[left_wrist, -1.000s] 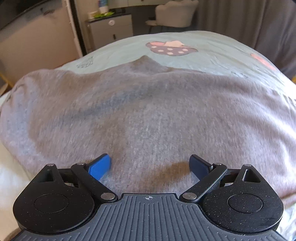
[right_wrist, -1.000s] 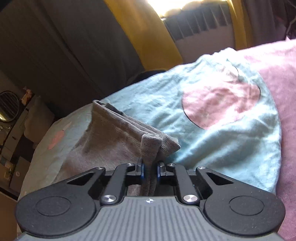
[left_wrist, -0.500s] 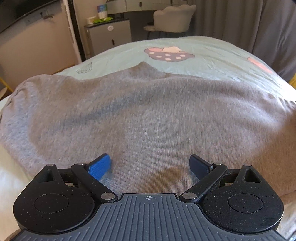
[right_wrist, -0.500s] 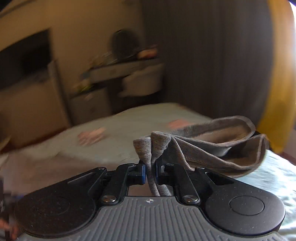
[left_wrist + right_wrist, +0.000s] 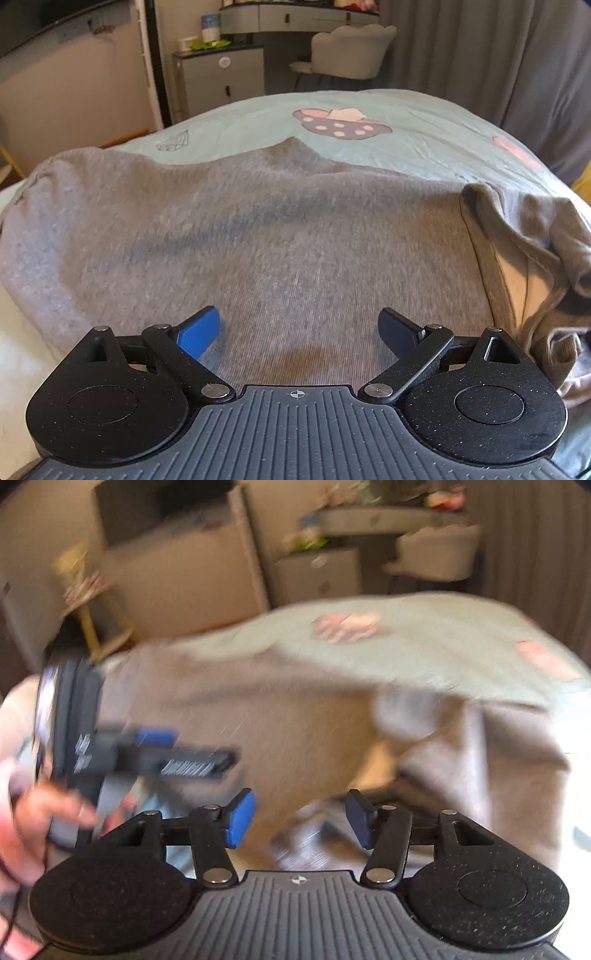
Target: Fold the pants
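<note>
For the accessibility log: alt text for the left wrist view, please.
The left hand-held gripper, jaws open and empty, sits low over grey pants spread on a pale green bedsheet. At right, a pant end lies folded over, rumpled.

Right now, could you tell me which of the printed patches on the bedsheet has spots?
The dark mushroom-shaped patch beyond the grey pants; the pink patch at right is plain.

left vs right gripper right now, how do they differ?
Left gripper has its fingers spread wide; right gripper shows a narrower gap. Left hovers over the flat spread of the gray pants; right points at their bunched, folded-over end. Left view is sharp, right is motion-blurred. Both are open and hold nothing.
</note>
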{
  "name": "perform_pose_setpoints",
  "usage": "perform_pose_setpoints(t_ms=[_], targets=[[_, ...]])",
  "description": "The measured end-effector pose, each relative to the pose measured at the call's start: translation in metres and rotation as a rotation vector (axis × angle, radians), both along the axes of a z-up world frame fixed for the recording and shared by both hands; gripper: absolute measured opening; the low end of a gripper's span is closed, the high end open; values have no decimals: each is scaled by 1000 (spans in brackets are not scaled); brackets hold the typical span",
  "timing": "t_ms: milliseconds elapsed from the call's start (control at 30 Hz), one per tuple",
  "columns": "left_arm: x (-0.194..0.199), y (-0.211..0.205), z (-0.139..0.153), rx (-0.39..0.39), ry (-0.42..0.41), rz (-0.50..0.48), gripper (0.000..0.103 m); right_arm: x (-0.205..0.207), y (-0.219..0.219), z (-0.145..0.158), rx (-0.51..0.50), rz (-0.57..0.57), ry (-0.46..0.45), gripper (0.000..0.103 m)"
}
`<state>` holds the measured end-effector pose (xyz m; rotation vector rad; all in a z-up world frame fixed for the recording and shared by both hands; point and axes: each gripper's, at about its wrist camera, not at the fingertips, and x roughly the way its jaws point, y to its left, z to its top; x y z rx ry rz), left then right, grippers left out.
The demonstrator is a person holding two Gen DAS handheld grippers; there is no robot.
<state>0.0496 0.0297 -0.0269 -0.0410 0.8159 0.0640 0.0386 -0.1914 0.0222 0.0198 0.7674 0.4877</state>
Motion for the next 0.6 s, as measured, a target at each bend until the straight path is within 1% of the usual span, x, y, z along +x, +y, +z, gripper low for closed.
perform_pose_setpoints(t_ms=[67,133,167,233,300,333,367,400,467,500,567,600], targets=[[0,2,0,-21,-1,-7,97,5,-21,6,74,-100,10,55],[-3,2,3,-46,-17,-41,97,13,-42,10,127,-210,30,55],[-5,0,4,-50,-27,-60,97,17,-51,12,126,-255,35,55],[-9,-4,6,-41,-44,-95,97,24,-57,15,53,-311,41,55],[-11,-8,7,-35,-61,-125,97,33,-54,15,-5,-337,64,54],[-12,-9,7,-36,-64,-140,97,37,-55,11,-15,-350,85,54],[-12,-11,7,-39,-63,-152,97,41,-57,7,1,-362,114,54],[-12,-12,6,-42,-60,-160,97,48,-65,4,41,-375,158,54],[-10,-14,4,-48,-47,-167,97,62,-75,-10,117,-408,271,54],[-10,-16,3,-48,-40,-168,97,67,-80,-20,137,-419,311,54],[-10,-19,1,-43,-30,-172,97,83,-72,-29,167,-409,341,55],[-10,-20,0,-39,-28,-174,97,89,-68,-31,204,-391,344,55]])
